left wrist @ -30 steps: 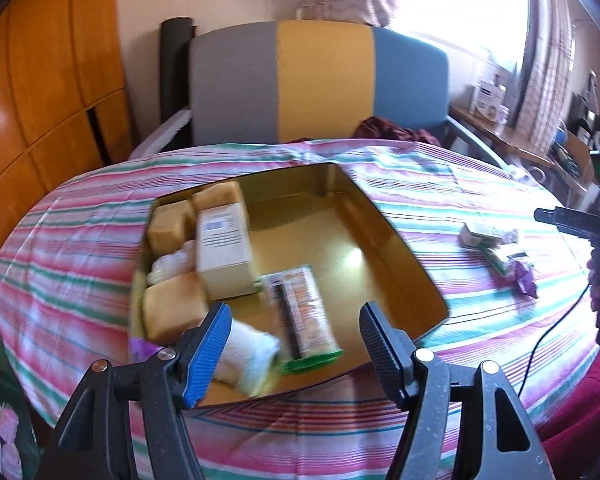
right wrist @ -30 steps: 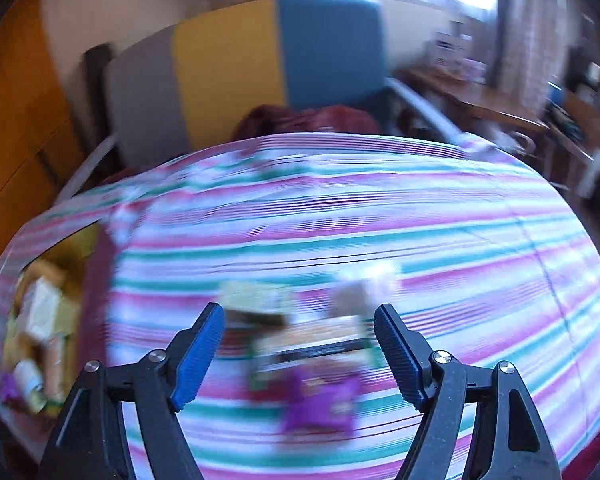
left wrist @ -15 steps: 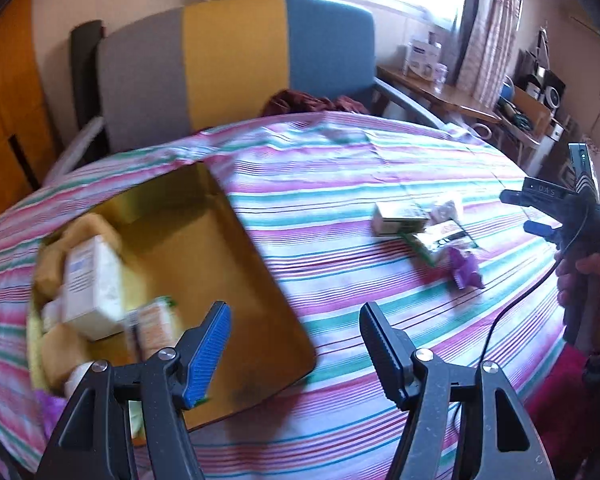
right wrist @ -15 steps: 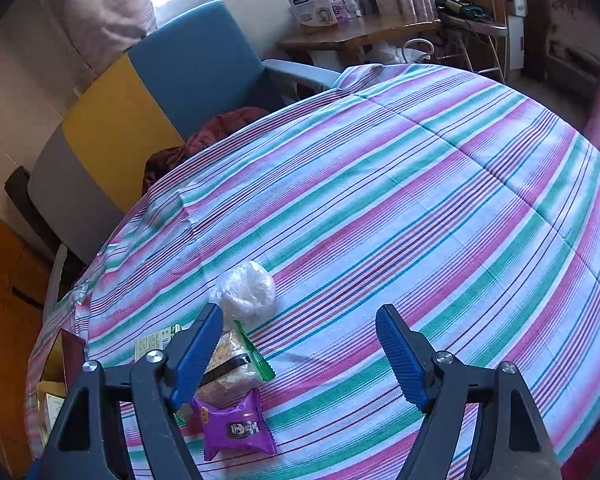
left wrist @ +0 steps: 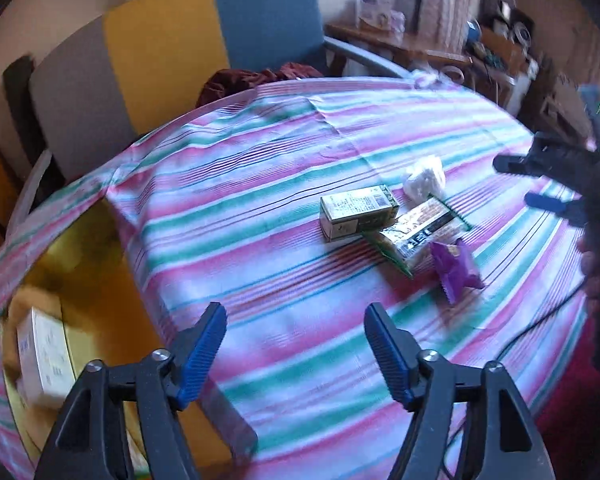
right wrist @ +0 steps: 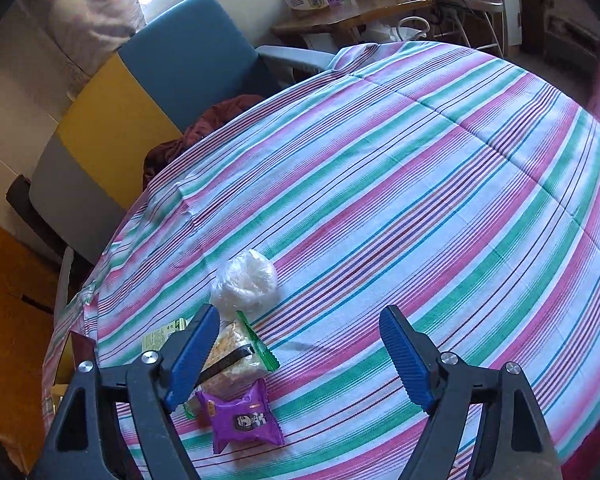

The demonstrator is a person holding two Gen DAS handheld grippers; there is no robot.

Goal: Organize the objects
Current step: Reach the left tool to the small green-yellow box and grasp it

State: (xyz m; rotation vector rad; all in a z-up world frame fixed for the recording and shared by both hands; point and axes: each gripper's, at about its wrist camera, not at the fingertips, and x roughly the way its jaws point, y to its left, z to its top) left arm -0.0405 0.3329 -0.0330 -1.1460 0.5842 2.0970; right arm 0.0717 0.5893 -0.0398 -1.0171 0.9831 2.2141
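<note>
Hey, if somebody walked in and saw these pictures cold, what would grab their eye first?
Likely the striped tablecloth filling both views, then the small heap of snacks on it: a purple packet, a cracker pack, a green box and a white bag. Next, the gold tray at the table's left edge and the colour-block chair behind.

Both wrist views look down across the striped tablecloth [left wrist: 300, 184], sharing the purple packet [right wrist: 242, 420].
</note>
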